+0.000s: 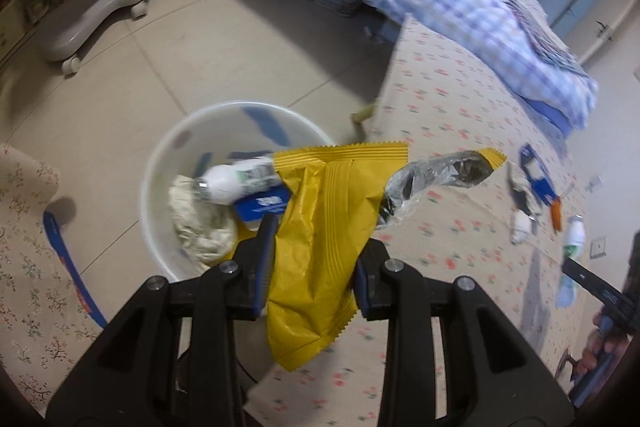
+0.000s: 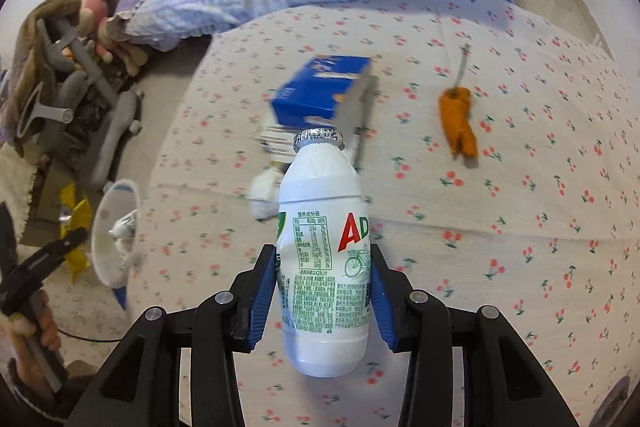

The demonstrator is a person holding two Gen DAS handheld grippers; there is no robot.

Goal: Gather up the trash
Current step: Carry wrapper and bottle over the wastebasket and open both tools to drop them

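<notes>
The left gripper [image 1: 312, 263] pinches a crumpled yellow foil snack wrapper [image 1: 320, 227], its length running away from the fingers over the white plastic bin [image 1: 160, 163]. The right gripper [image 2: 325, 291] clamps a white plastic drink bottle [image 2: 322, 247] lengthwise, foil cap pointing away, above the cherry-print bed sheet [image 2: 500, 227].

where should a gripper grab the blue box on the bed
Across the two long side faces of the blue box, coming from above. It lies flat on the bedsheet with an end flap hanging open, so avoid that loose end; the closed middle is likely firmer.
</notes>
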